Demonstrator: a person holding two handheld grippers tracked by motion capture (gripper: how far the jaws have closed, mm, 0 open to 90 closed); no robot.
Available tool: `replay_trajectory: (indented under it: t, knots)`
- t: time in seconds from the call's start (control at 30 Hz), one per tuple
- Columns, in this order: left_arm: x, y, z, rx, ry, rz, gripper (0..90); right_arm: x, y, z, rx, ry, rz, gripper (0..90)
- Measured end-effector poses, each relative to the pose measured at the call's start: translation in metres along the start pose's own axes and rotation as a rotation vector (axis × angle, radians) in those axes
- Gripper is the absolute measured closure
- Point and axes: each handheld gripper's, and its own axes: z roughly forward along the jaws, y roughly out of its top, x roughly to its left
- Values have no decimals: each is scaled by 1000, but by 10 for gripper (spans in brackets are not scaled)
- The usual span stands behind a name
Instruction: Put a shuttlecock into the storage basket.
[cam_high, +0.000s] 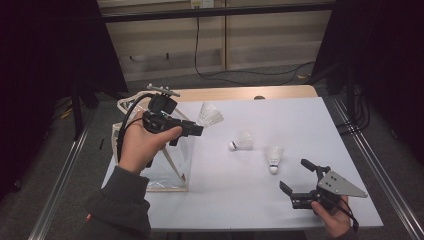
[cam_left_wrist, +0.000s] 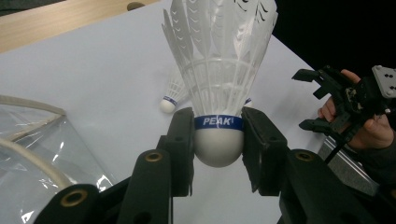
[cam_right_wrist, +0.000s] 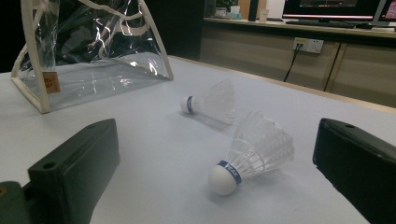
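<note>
My left gripper is held up over the table's left side, shut on a white feather shuttlecock. In the left gripper view the two pads clamp its round cork just below the blue band, feathers pointing away. Two more shuttlecocks lie on the white table: one mid-table, one nearer the right hand. My right gripper rests low at the front right, open, its jaws framing the nearer shuttlecock from a distance without touching it.
A clear plastic bag with cream trim stands on the table's left edge, below my left hand; it also appears in the right gripper view. The white table surface stretches back to a wooden strip. Metal rails run along both sides.
</note>
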Motion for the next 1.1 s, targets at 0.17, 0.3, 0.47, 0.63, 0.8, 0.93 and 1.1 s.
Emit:
replay_trajectory:
  t: [0.17,0.3,0.47,0.63,0.8,0.93,1.1]
  knots:
    - [0,2,0,7,8,6,657,0,0,0,0,0,1,3]
    - [2,4,0,7,21,3,658,0,0,0,0,1,-1,3]
    - [6,6,-2,-2,29,-8,657,0,0,0,2,2,-3,3]
    - [13,7,-5,-9,37,-25,658,0,0,-1,0,1,-4,3]
    - [18,9,-8,-13,53,-31,657,0,0,-1,1,2,-3,3]
    - [23,10,-12,-18,69,-39,657,0,0,-1,0,2,-4,3]
    - [28,11,-16,-25,78,-54,657,0,0,-1,2,-1,-4,3]
